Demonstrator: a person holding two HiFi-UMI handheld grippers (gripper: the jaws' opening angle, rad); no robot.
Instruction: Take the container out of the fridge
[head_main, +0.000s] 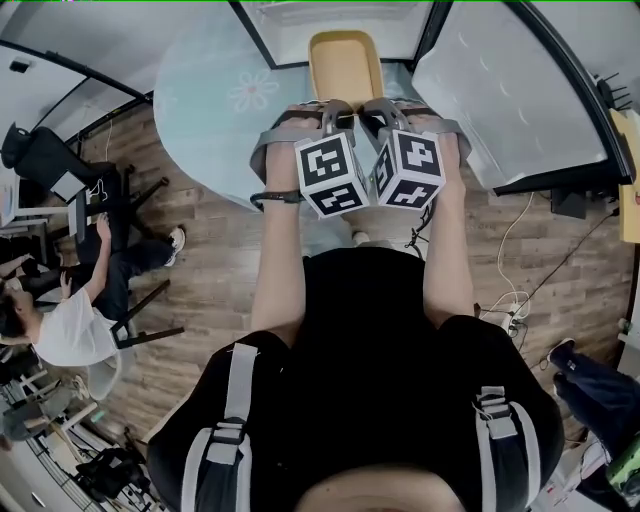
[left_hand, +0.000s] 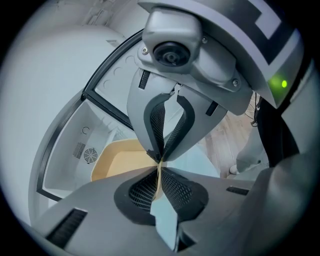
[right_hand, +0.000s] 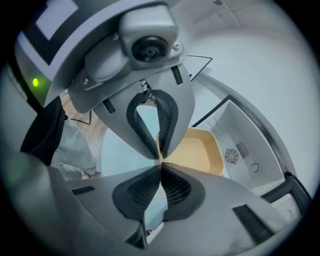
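Observation:
The yellow container (head_main: 345, 62) is a shallow open tray, with its far end at the mouth of the open fridge (head_main: 330, 18). Both grippers hold its near rim side by side. My left gripper (head_main: 322, 112) is shut on the rim's left part, and my right gripper (head_main: 383, 110) is shut on its right part. In the left gripper view, the thin yellow rim sits pinched between the pads of the left gripper (left_hand: 159, 167), with the container (left_hand: 117, 159) stretching away to the left. In the right gripper view, the right gripper (right_hand: 161, 162) is shut on the container (right_hand: 199, 151) the same way.
The fridge door (head_main: 520, 95) stands open at the right. A vent (left_hand: 90, 156) shows on the fridge's inner wall. A pale blue round surface (head_main: 210, 105) lies under the container. A seated person (head_main: 70, 320) is at the left, and cables (head_main: 510, 300) lie on the wood floor.

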